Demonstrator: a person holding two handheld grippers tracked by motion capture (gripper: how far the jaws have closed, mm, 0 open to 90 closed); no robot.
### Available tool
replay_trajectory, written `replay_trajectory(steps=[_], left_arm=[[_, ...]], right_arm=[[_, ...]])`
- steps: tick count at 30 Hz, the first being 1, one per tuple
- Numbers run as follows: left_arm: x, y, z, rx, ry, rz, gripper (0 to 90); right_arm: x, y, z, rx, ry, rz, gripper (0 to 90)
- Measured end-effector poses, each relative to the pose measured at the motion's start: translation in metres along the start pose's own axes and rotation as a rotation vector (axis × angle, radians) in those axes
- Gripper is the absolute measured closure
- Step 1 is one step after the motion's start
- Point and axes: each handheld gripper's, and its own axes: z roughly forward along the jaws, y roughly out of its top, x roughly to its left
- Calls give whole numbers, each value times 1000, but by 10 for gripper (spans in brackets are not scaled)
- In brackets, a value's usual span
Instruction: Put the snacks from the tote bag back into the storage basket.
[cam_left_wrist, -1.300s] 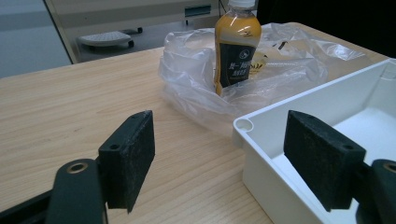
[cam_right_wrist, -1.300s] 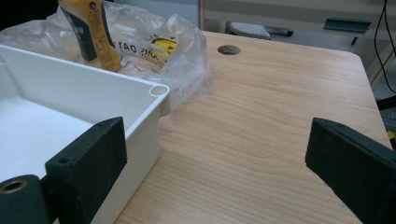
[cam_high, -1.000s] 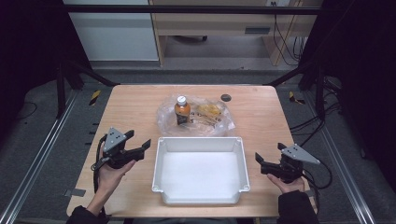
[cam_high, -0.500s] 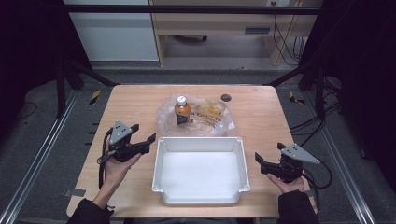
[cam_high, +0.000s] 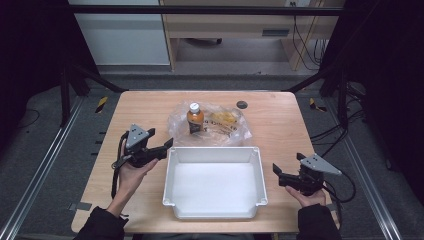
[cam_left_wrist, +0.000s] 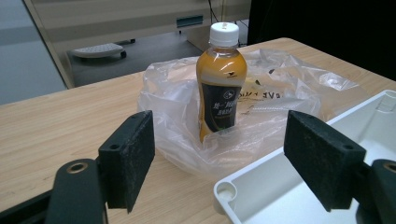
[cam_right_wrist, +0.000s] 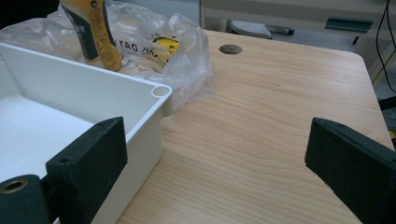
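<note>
A bottle (cam_left_wrist: 221, 77) of orange drink with a white cap stands upright on a crumpled clear plastic bag (cam_left_wrist: 261, 107), straight ahead of the left hand-held gripper (cam_high: 162, 146) and framed between its two black jaws in the left gripper view. The jaws are spread wide and grip nothing. The bag also holds a yellow packet (cam_high: 223, 118), lying just beyond the bottle as that hand-held gripper looks at it.

Just beside the left hand-held gripper, under its right-hand jaw, sits the corner of a white plastic bin (cam_high: 214, 211) — the bin is empty and lies between the two hand-held grippers on the wooden tabletop (cam_high: 280, 120). Its far rim touches the near edge of the bag.

The right hand-held gripper (cam_high: 278, 172) hovers near the bin's other side, jaws parted wide and empty — in the right gripper view its left-hand jaw overlaps the bin's wall while the other hangs over bare wood. Ahead of it, past the bag, a small round dark hole (cam_right_wrist: 230, 49) is set in the tabletop. Each hand-held gripper is held from below by a hand in a dark sleeve (cam_high: 102, 226).
</note>
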Motion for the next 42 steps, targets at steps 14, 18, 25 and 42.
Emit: replay_trajectory(steps=[14,18,25,42], left_arm=[[-5,8,14,8,-9,10,245],[-6,11,19,6,-8,10,245],[-7,19,27,6,1,17,245],[-11,40,48,-11,2,28,246]], right_arm=[[0,0,0,2,1,-1,61],[0,0,1,1,0,-3,61],[0,1,1,3,1,0,61],[0,1,1,4,1,-4,62]])
